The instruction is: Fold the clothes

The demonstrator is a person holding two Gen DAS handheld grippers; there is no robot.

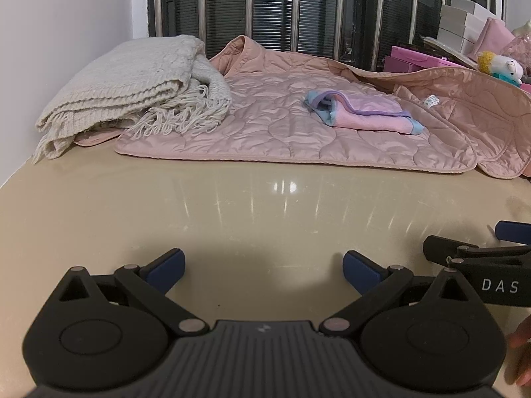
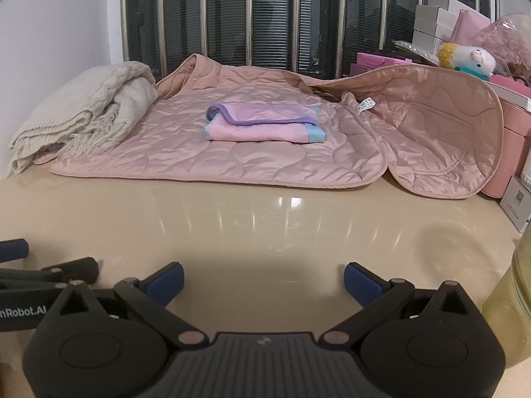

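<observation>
folded pink towel point(image 2: 264, 122) with purple and blue trim lies on a pink quilted jacket point(image 2: 232, 156) spread flat at the far side of the beige table point(image 2: 265, 225). cream knit blanket point(image 1: 126, 79), fringed, folded just left of the jacket, overlapping its edge. left claw point(image 1: 264, 270) released, empty, low over bare table. right claw point(image 2: 264, 280) likewise released, empty. plush toy point(image 2: 468, 56) far right.
</observation>
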